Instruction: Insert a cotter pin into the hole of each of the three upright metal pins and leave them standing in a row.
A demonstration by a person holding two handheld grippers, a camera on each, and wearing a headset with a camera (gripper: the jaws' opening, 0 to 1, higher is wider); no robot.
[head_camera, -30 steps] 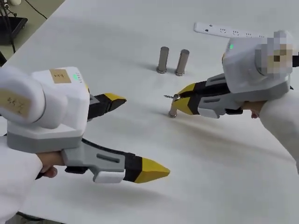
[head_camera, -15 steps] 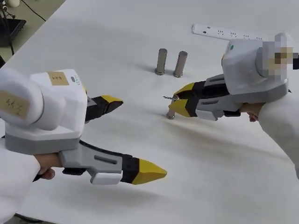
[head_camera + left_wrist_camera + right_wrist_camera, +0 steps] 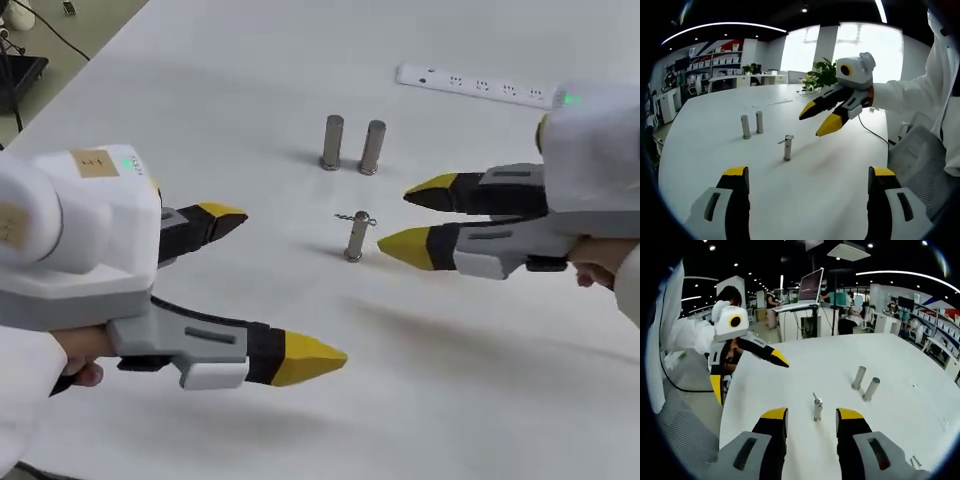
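Note:
Three metal pins stand on the white table. The near pin (image 3: 356, 236) carries a cotter pin (image 3: 353, 217) through its top; it also shows in the left gripper view (image 3: 787, 147) and the right gripper view (image 3: 817, 409). Two bare pins (image 3: 351, 146) stand side by side behind it (image 3: 752, 125) (image 3: 865, 382). My right gripper (image 3: 405, 220) is open just right of the near pin, holding nothing. My left gripper (image 3: 285, 285) hangs open at the lower left, well apart from the pins.
A white power strip (image 3: 475, 86) lies at the table's far right. The table's left edge (image 3: 70, 85) drops to a floor with cables. Desks, monitors and people fill the room behind (image 3: 840, 310).
The right gripper has opened, let go of the near pin with its cotter pin, and drawn back to the right. The near pin stays standing. The head camera shifted a little.

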